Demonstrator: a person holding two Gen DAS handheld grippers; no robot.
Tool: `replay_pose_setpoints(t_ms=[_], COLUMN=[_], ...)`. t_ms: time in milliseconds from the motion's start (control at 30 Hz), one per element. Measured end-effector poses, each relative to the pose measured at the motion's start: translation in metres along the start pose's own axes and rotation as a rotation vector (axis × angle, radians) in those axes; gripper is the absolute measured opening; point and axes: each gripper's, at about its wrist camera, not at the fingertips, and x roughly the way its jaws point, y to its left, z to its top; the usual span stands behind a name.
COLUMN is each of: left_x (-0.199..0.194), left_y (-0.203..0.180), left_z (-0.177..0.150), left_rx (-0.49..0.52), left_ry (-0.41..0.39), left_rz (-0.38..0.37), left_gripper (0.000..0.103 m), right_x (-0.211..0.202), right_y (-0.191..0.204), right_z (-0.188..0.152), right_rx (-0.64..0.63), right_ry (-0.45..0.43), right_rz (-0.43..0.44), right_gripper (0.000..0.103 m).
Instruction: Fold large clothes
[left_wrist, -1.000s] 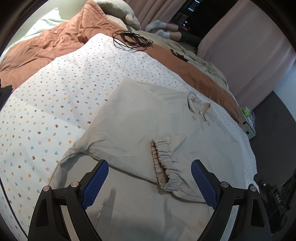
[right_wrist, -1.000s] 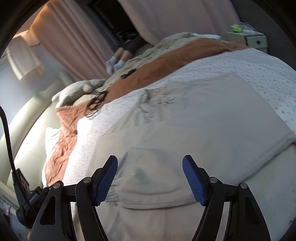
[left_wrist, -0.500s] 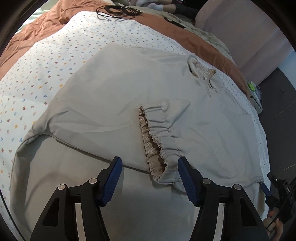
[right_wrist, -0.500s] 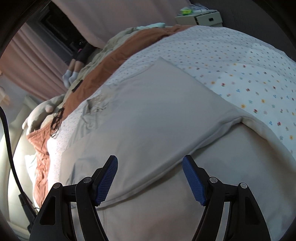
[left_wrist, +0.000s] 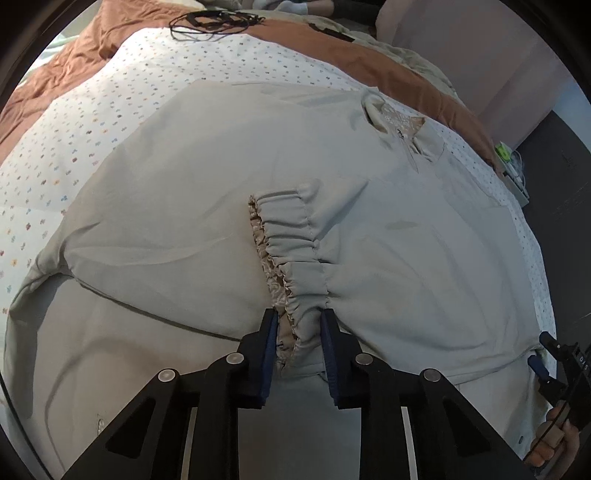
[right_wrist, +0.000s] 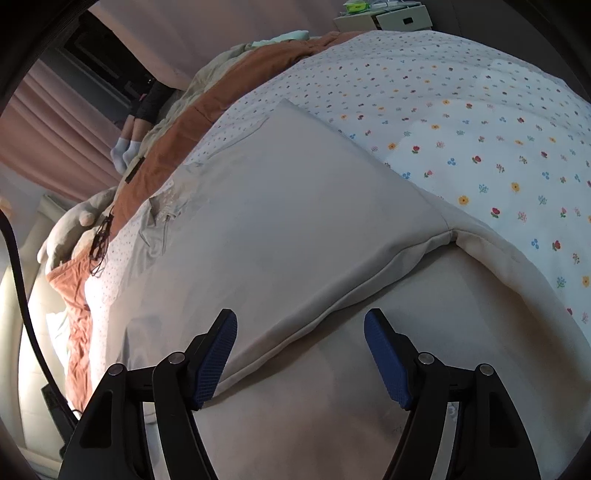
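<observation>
Left gripper (left_wrist: 295, 325) pinches the jacket's (left_wrist: 388, 240) elastic cuff (left_wrist: 291, 258), so I can reposition that folded-in sleeve. My right gripper (right_wrist: 301, 332) hangs open over the sleeve fold, jacket spread flat on the bed (right_wrist: 480, 129).

Only faint white marks — perhaps "D" and "S" — show on the right gripper (left_wrist: 567, 363).

Matt smooth cloth jacket (left_wrist: 184, 206)
</observation>
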Motion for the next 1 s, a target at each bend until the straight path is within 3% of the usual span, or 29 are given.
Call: replay_pose_setpoints(t_ms=[133, 200, 333, 500, 533, 767, 867, 1000], left_x=[-0.003, -0.003, 0.002, -0.006, -0.01, -0.061, -0.081, -0.106], left_y=[0.001, 0.001, 0.003, 0.006, 0.008, 0.003, -0.003, -0.006], left_z=[0.011, 0.017, 0.023, 0.021, 0.02, 0.003, -0.007, -0.028], left_rx=[-0.012, -0.007, -0.018, -0.031, -0.04, -0.044, -0.025, -0.007], left_ry=[-0.063, -0.101, -0.092, -0.046, -0.043, -0.123, -0.138, -0.163], left_rz=[0.002, 0.037, 0.066, 0.077, 0.072, 0.039, 0.035, 0.021], left_gripper=[0.015, 0.014, 0.016, 0.033, 0.041, 0.081, 0.09, 0.09], right_x=[0.0, -0.001, 0.003, 0.003, -0.001, -0.027, -0.043, -0.067], right_y=[-0.006, -0.009, -0.013, -0.011, -0.009, -0.001, -0.001, 0.001], right_z=[-0.001, 0.0, 0.002, 0.005, 0.004, -0.004, -0.014, -0.035], right_rx=[0.025, 0.036, 0.058, 0.083, 0.087, 0.093, 0.117, 0.105], right_ry=[0.001, -0.01, -0.01, 0.004, 0.0, -0.03, -0.062, -0.101], right_rz=[0.017, 0.016, 0.022, 0.007, 0.015, 0.026, 0.033, 0.069], right_gripper=[0.073, 0.072, 0.072, 0.072, 0.072, 0.077, 0.077, 0.077])
